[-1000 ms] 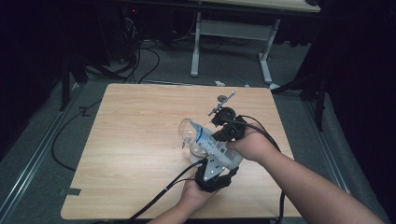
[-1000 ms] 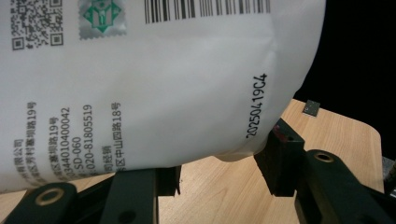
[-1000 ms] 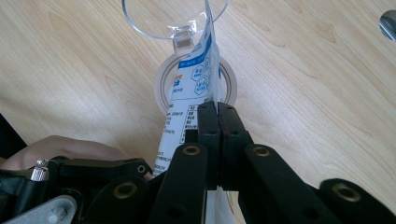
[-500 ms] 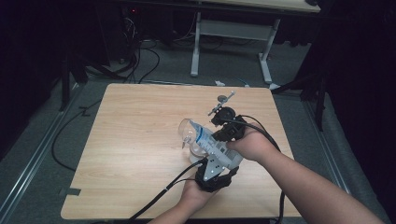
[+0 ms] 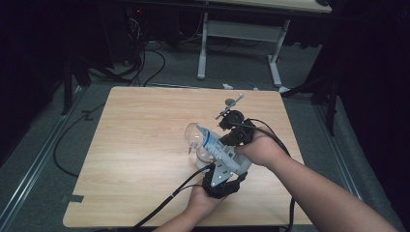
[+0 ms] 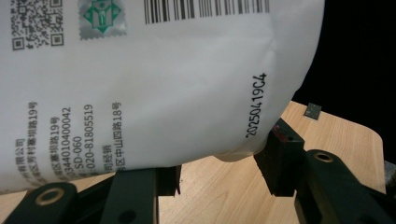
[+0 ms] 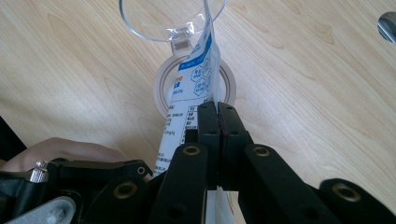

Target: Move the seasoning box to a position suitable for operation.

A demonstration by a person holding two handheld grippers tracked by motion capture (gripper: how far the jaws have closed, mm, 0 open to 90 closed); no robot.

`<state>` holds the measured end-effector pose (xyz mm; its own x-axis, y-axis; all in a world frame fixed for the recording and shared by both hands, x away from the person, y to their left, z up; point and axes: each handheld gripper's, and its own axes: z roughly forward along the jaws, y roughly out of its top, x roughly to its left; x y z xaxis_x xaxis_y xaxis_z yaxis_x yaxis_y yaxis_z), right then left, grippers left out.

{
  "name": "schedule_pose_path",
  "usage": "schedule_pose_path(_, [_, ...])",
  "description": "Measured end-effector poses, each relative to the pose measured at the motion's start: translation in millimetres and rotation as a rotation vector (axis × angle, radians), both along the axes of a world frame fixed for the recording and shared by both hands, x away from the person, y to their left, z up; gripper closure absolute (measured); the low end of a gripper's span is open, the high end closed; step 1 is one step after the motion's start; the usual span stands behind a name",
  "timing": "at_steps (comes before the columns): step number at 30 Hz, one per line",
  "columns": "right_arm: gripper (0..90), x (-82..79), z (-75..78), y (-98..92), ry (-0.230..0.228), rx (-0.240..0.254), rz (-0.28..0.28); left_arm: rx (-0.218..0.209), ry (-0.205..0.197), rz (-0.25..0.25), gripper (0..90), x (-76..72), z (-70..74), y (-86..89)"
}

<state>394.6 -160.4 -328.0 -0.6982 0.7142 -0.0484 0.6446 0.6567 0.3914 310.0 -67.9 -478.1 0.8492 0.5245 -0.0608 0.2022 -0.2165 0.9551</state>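
Observation:
A white pouch (image 5: 212, 142) with blue print hangs tilted over the middle of the wooden table (image 5: 145, 125), its top corner at the rim of a clear cup (image 5: 192, 135). My left gripper (image 5: 226, 162) comes from below and is shut on the pouch's lower end; in the left gripper view the pouch (image 6: 140, 93) sits between the jaws of my left gripper (image 6: 219, 165). My right gripper (image 5: 221, 143) comes from the right. In the right gripper view my right gripper (image 7: 218, 112) is shut on the pouch's (image 7: 194, 79) thin edge, pointing at the cup (image 7: 140, 25).
A pale ring (image 7: 161, 88) lies flat on the table under the pouch. A small metal object (image 5: 234, 101) lies near the table's far edge. Beyond the table are a desk frame (image 5: 241, 34) and floor cables (image 5: 145, 58). Black cables trail off the near edge.

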Motion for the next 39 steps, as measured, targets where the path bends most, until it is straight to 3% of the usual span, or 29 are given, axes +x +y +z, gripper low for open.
schedule_pose_path(39, [89.7,-1.5,2.9,0.3,-0.01,0.004,0.0,-0.014,-0.002,-0.002,55.9,0.2,3.9,-1.6])
